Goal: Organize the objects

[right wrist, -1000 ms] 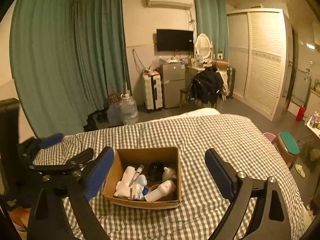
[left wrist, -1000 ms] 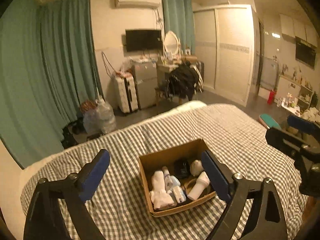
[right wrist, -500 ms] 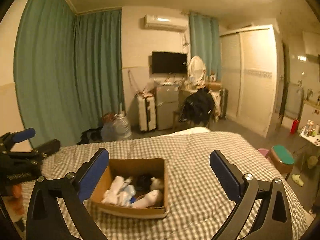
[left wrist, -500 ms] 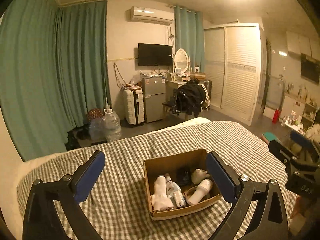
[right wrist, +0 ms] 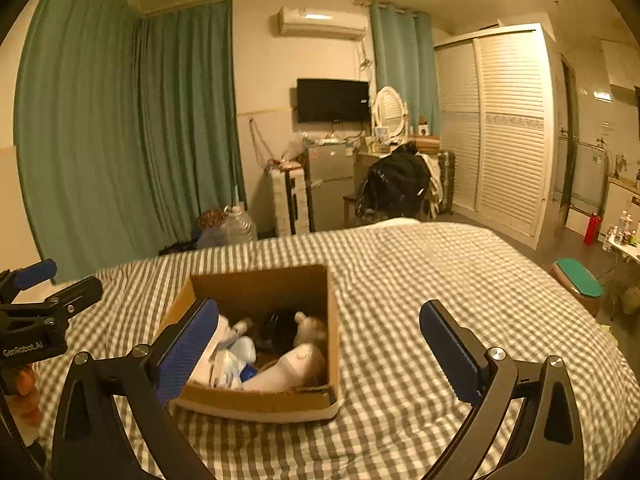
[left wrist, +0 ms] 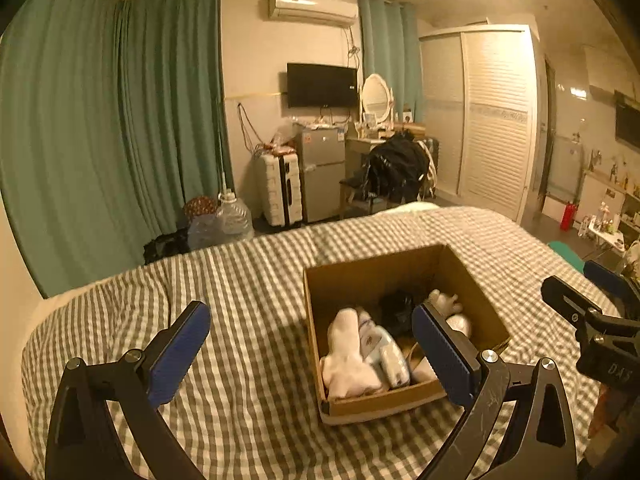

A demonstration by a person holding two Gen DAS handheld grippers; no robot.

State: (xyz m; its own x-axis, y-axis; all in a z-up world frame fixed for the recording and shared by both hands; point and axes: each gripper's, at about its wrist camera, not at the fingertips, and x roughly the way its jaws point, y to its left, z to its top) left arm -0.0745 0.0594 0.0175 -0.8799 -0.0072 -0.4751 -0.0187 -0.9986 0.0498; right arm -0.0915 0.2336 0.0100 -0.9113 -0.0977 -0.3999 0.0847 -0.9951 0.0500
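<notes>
A bed covered in a grey-and-white checked sheet (left wrist: 248, 280) fills the foreground of a bedroom with teal curtains (left wrist: 100, 140). An open brown cardboard box (left wrist: 384, 276) sits on the sheet, holding white rolled socks (left wrist: 346, 354), a black item and some white bottles. The left gripper (left wrist: 310, 354) hovers above the bed with its blue-padded fingers (left wrist: 180, 354) spread wide and nothing between them; its right finger overlaps the box. The right gripper (right wrist: 326, 354) is likewise wide apart and empty, its left finger over the box's near-left corner.
</notes>
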